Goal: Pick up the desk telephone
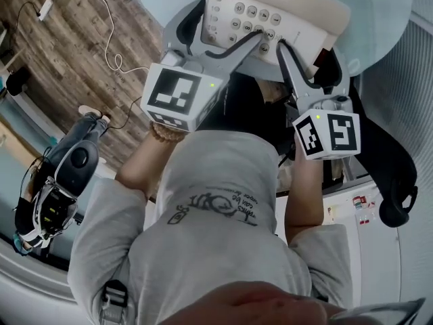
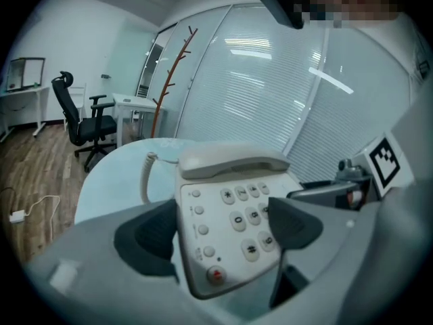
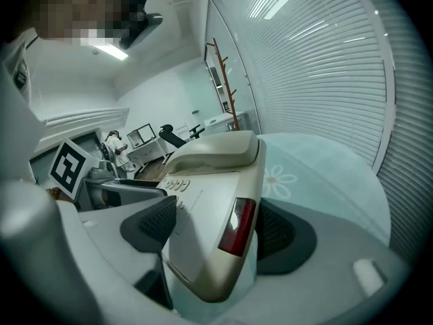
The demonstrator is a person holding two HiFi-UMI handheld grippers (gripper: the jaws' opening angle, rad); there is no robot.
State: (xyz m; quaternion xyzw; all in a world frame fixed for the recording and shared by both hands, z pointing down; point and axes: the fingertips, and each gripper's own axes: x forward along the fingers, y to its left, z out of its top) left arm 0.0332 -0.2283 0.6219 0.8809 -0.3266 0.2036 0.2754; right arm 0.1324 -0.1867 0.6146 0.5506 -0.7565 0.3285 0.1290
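Note:
The desk telephone is cream-white with a keypad, its handset in the cradle and a coiled cord at its left. It hangs above the round pale table, held from two sides. My left gripper is shut on its keypad end, dark pads pressing on both edges. My right gripper is shut on the other end, by the red window, with a pad on each side. In the head view the left gripper and the right gripper reach forward to the phone.
The round table with a flower print lies under the phone, next to a wall of blinds. A coat stand and an office chair stand beyond it. A black chair is at my right, a cable on the wooden floor.

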